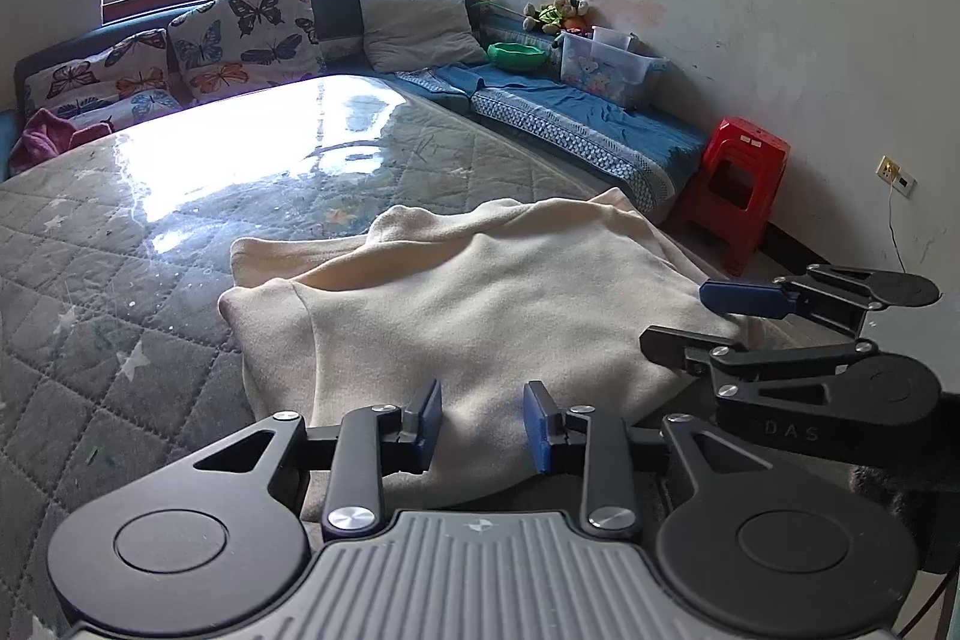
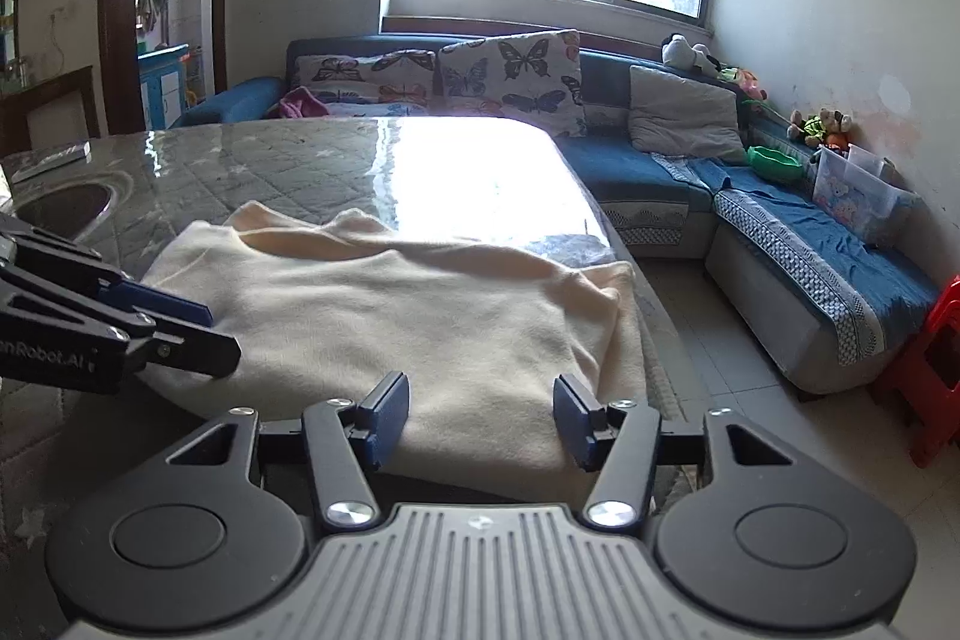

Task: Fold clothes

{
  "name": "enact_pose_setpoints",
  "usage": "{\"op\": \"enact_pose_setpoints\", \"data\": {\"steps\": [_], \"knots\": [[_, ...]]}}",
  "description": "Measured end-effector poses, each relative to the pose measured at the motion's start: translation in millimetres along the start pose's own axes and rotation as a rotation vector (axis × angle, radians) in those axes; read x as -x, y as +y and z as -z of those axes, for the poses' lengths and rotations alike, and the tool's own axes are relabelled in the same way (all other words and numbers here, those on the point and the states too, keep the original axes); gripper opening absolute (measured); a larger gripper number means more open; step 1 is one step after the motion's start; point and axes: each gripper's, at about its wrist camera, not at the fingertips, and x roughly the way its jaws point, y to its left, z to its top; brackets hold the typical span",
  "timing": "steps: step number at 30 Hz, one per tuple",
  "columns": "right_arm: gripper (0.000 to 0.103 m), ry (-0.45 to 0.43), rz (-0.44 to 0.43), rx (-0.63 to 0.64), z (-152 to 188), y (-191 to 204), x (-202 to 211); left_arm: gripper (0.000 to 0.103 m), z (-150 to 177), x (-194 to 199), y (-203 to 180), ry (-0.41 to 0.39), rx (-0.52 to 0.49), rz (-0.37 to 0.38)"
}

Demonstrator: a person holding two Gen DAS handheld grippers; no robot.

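I have both tongs over the near edge of the counter (image 2: 300, 148), a quilted grey top under a glossy clear cover that throws back the window light. The cream garment (image 1: 480, 304) lies on it at the near side, partly folded, with a layer doubled over along its far edge and one side reaching the counter's right border, as the right wrist view shows it (image 2: 420, 304).

My left tongs (image 1: 482, 424) stand open, the blue pads parted with cream cloth showing between them; nothing is gripped. From the right wrist camera the left tongs (image 2: 201, 325) come in from the left and sit just above the garment's left part; I cannot tell whether they touch it.

My right tongs (image 2: 482, 415) are open too, jaws spread wide over the near hem of the garment, holding nothing. In the left wrist view the right tongs (image 1: 690, 316) reach in from the right, fingers parted one above the other at the garment's right edge.

Behind the counter runs a blue corner sofa (image 2: 780, 244) with butterfly cushions (image 2: 510, 76), a grey pillow (image 2: 678, 112), a green bowl (image 2: 774, 163) and a clear storage box (image 2: 858, 196). A red plastic stool (image 1: 735, 196) stands on the floor by the wall.
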Motion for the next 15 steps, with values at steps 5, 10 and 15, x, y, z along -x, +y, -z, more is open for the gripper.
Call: {"op": "enact_pose_setpoints", "data": {"steps": [5, 10, 15], "knots": [[0.058, -0.002, 0.002, -0.008, 0, 3, 4, 0.04, 2, 7, 1, 0.016, 0.02, 0.002], [0.062, -0.004, 0.001, -0.029, 4, 7, 8, 0.048, 5, 13, 0, 0.024, 0.032, -0.006], [0.074, -0.007, 0.005, -0.052, 7, 10, 13, 0.054, 9, 17, -2, 0.028, 0.032, -0.02]]}}
